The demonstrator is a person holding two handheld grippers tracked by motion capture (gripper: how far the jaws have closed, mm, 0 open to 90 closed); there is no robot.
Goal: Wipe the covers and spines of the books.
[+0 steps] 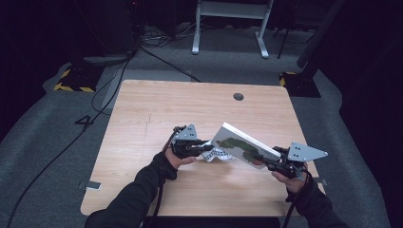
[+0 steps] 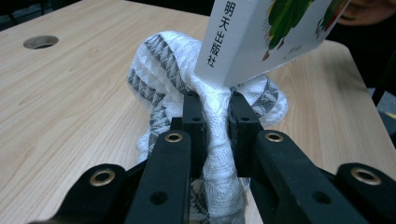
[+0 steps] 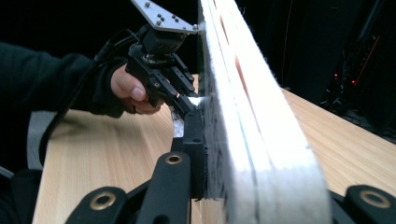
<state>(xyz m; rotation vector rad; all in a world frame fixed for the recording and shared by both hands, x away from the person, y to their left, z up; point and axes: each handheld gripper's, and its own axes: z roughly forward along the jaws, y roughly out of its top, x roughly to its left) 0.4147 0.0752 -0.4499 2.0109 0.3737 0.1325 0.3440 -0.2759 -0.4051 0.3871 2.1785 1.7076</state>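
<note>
A crumpled white cloth (image 1: 217, 154) with grey pattern bands lies on the wooden table (image 1: 157, 109), bunched up under the lower corner of a book. My left gripper (image 1: 206, 145) is shut on a fold of that cloth (image 2: 163, 70), which is pinched tight between the jaws of the left gripper (image 2: 215, 100). The white hardcover book (image 1: 242, 145) with a green picture is held tilted above the table; its spine (image 2: 233, 42) carries Chinese characters. My right gripper (image 1: 266, 159) is shut on the book's near edge (image 3: 252, 140), one black jaw of the right gripper (image 3: 219, 135) flat against the cover.
A round cable hole (image 1: 238, 97) sits near the table's far edge. Behind the table stand a white desk frame (image 1: 228, 28) and two yellow-black striped bases (image 1: 71, 84). Cables run across the grey floor at left.
</note>
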